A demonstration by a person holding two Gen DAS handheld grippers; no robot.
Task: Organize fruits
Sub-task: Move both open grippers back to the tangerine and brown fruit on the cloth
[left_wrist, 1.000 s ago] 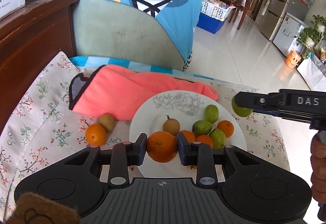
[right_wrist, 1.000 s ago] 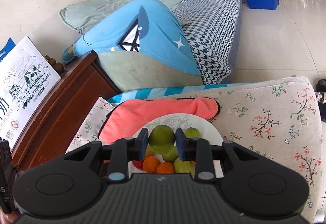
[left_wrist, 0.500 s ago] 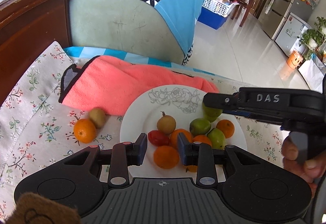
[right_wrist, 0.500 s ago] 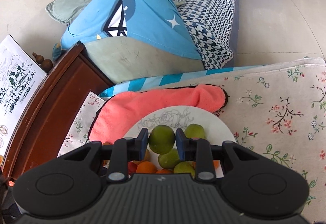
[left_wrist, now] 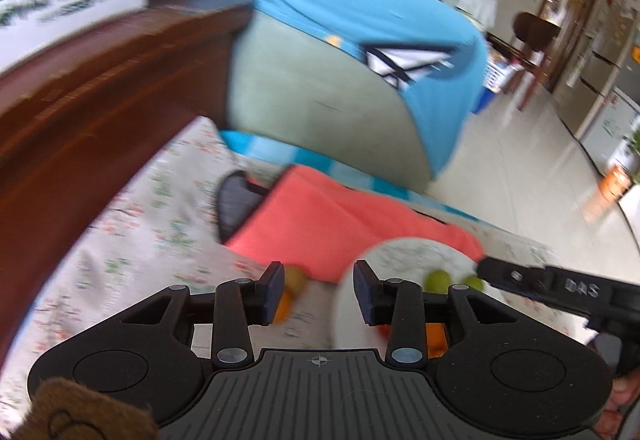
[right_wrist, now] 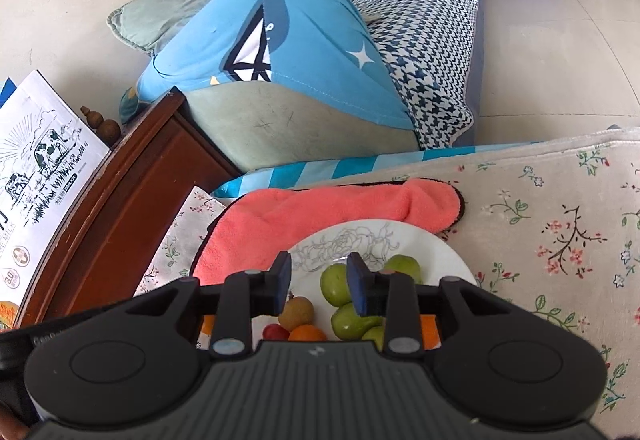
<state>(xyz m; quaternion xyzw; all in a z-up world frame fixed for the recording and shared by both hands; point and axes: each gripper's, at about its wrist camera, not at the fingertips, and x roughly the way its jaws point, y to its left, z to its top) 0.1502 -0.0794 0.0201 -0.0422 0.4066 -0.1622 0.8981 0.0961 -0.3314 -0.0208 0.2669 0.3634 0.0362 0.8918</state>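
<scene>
Right wrist view: a white plate (right_wrist: 440, 252) with a grey flower drawing sits on a floral cloth (right_wrist: 560, 224), and fruit is piled on its near half. There are green fruits (right_wrist: 335, 284), a brown round fruit (right_wrist: 296, 312), a small red fruit (right_wrist: 275, 332) and orange fruits (right_wrist: 307, 332). The right gripper (right_wrist: 319, 282) hovers just above this pile with its jaws apart and nothing pinched between them; one green fruit shows just behind the right jaw. A coral-pink towel (right_wrist: 320, 211) lies behind the plate, touching its far rim. Further back are a blue-striped edge, a grey-green cushion (right_wrist: 288, 131) draped with a bright blue garment (right_wrist: 296, 39), a dark wooden cabinet (right_wrist: 132, 199) at left, and a milk carton box (right_wrist: 44, 143) on top of it. In the left wrist view, which is blurred, the left gripper (left_wrist: 318, 294) is open and empty, and its jaws have just been widening. It sits over the cloth at the plate's left edge. An orange fruit (left_wrist: 283, 307) and a brownish-green fruit (left_wrist: 295, 278) lie on the cloth off the plate, just behind the left jaw. At right, the other gripper's black arm reaches over the plate beside two green fruits.
</scene>
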